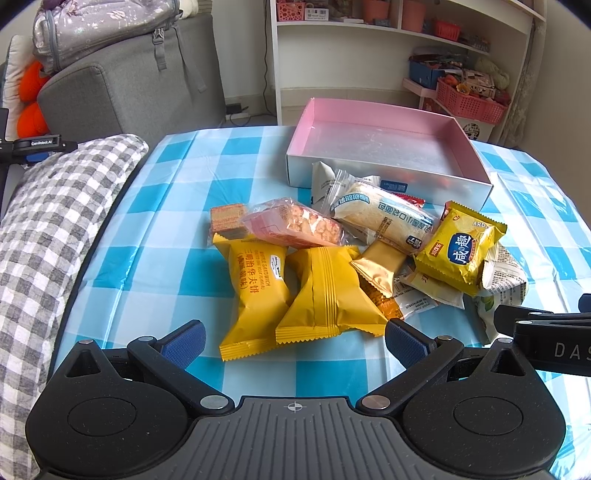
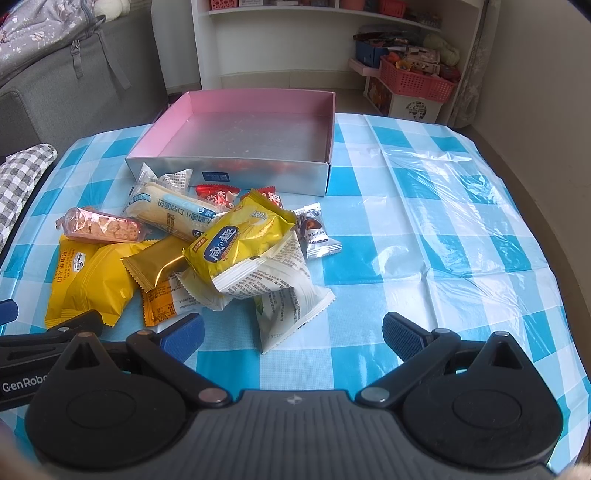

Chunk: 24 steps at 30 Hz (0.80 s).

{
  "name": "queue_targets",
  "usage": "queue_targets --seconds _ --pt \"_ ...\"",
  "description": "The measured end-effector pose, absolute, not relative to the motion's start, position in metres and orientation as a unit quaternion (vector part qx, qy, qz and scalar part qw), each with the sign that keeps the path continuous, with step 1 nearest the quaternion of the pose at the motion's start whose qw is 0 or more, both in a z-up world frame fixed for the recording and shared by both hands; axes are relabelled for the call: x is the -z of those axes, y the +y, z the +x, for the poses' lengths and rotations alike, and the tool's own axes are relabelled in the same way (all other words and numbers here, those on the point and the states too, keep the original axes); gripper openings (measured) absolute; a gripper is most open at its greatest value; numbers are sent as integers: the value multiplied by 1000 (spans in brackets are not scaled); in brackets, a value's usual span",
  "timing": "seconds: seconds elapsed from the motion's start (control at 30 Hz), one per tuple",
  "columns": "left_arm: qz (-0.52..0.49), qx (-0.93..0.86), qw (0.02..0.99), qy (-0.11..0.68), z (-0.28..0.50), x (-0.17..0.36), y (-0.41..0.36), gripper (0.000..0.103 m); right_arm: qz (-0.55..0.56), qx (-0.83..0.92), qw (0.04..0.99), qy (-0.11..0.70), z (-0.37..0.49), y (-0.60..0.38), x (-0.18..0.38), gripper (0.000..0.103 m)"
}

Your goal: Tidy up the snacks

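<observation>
Both grippers, left gripper and right gripper, hover with jaws spread wide and empty above the blue-checked table. The heap of wrapped snack packets lies just before the empty pink-lined silver box, close by, likely so each packet needs only a short carry.

You see both views in bright, even daylight. Glare shines off the plastic tablecloth on its right side and off the snack wrappers. Shadows under the wrappers are soft. Fisheye distortion bends the table edges and darkens the corners. The centre is sharp; the shelves look slightly soft.
</observation>
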<state>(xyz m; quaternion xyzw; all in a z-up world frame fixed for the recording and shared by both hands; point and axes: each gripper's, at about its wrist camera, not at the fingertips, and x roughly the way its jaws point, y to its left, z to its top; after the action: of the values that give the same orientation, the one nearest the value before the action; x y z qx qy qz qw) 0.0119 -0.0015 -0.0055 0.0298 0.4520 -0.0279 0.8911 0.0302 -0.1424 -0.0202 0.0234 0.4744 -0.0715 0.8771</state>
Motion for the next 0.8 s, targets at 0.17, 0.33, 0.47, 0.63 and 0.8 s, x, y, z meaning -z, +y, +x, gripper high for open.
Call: queue_targets --seconds 0.17,0.33,0.47,0.63,0.8 --pt "30 28 891 452 12 5 -2 103 23 72 877 474 30 -142 20 103" --pt "29 27 891 453 12 5 -1 103 25 71 877 475 31 -142 20 103" --pt "27 27 892 451 13 2 0 103 24 71 878 472 29 -142 20 103" --pt "28 30 890 453 16 1 4 103 46 65 871 484 32 -147 21 103" --pt "25 40 886 462 24 2 11 103 48 63 865 495 40 -153 21 103"
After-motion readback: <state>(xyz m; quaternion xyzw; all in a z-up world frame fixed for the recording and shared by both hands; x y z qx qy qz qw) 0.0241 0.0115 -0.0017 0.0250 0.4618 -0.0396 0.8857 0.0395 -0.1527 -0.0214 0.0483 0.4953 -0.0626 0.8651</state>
